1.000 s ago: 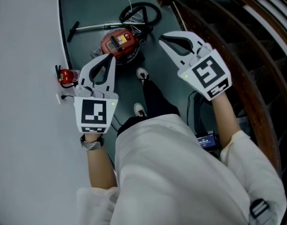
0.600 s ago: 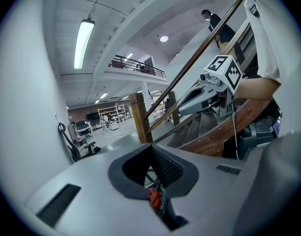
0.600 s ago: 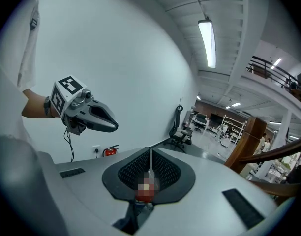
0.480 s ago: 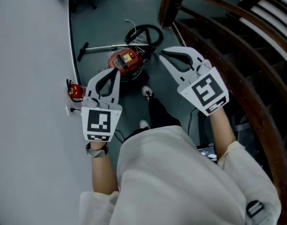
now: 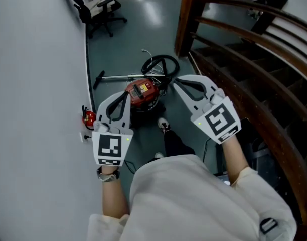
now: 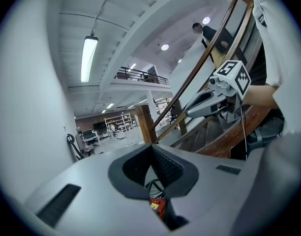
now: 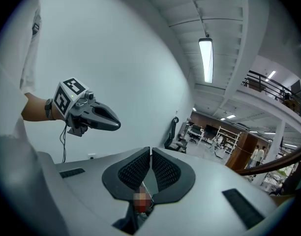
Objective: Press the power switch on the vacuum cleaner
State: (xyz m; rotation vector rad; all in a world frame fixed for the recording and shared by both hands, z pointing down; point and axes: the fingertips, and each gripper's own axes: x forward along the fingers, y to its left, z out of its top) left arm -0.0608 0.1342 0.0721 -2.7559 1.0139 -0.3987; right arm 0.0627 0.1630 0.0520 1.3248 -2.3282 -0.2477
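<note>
The red canister vacuum cleaner [image 5: 142, 93] stands on the dark floor ahead of my feet, its black hose [image 5: 161, 66] coiled behind it and its wand [image 5: 118, 77] lying to the left. My left gripper [image 5: 127, 94] hangs in the air, its tip over the vacuum's left edge in the head view, jaws shut and empty. My right gripper [image 5: 175, 80] is held level to the vacuum's right, also shut with nothing in it. In the left gripper view [image 6: 151, 147] a sliver of the red vacuum [image 6: 157, 206] shows below the closed jaws. The right gripper view [image 7: 150, 151] looks across the room.
A white wall [image 5: 38, 84] runs along the left with a socket [image 5: 85, 137] and a small red object [image 5: 88, 118] at its foot. A wooden staircase railing [image 5: 234, 31] curves on the right. An office chair [image 5: 101, 6] stands far back. My shoe [image 5: 163, 125] is near the vacuum.
Both grippers have risen and stayed shut. The head view has tilted up, so the vacuum sits lower in the picture and more of the floor and a chair show.
</note>
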